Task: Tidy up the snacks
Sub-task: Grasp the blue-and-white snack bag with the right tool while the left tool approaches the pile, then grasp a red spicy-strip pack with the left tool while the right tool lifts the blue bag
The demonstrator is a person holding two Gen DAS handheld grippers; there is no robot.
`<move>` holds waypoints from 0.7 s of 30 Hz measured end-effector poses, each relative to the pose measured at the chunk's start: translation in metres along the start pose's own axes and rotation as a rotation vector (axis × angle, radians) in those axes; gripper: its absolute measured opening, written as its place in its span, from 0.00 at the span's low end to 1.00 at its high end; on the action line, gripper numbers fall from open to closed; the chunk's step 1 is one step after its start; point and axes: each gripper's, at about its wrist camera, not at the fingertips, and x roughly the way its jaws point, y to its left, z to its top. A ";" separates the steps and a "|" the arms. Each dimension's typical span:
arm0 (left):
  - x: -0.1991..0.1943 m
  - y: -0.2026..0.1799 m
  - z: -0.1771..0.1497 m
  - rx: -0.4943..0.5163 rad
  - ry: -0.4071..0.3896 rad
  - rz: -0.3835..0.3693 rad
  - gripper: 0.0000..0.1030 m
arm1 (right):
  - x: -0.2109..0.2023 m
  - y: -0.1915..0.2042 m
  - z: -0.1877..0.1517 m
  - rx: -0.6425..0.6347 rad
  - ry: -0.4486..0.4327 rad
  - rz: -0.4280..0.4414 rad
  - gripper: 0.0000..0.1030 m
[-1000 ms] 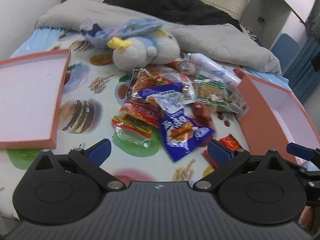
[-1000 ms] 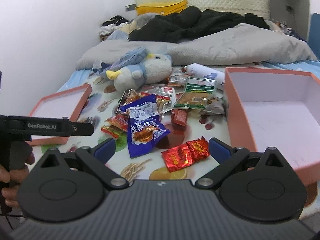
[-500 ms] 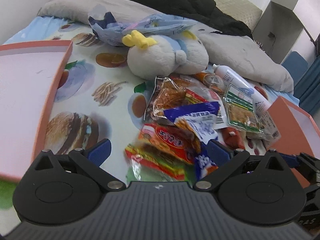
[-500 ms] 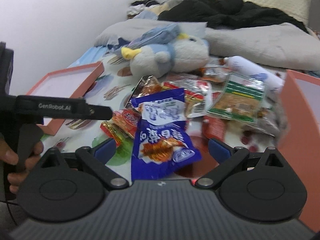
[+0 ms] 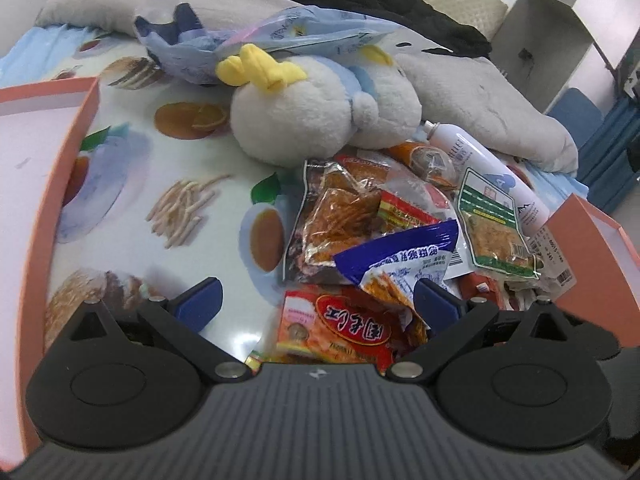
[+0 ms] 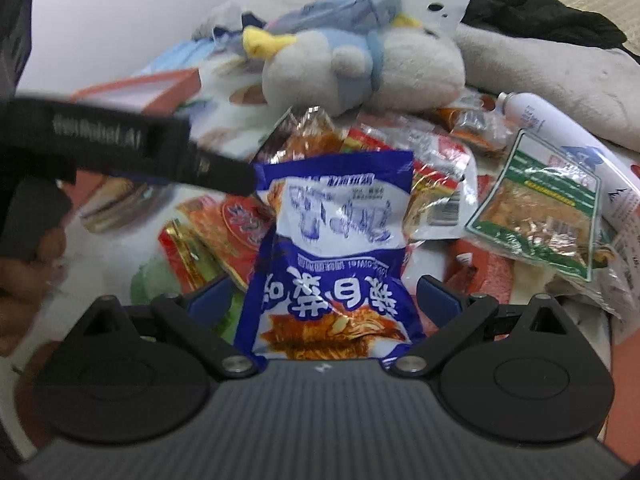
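A pile of snack packets lies on the printed bedsheet. In the left wrist view my left gripper is open, low over a red packet, with a clear packet of orange snack and the top of a blue-and-white bag just ahead. In the right wrist view my right gripper is open and straddles the blue-and-white bag. A green-edged packet lies to the right. The left gripper's body crosses that view's left side.
A white plush toy lies behind the pile under a plastic bag. A white bottle lies at the right. An orange box lid is at the left and an orange box at the right. Grey blanket and dark clothes lie behind.
Both grippers have moved forward and down toward the snack pile. The blue-and-white bag now sits between the right gripper's fingers; both jaws stay open.
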 end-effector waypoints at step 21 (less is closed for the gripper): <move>0.036 -0.038 -0.012 0.196 0.086 0.069 1.00 | -0.046 -0.026 -0.016 0.136 0.008 -0.076 0.57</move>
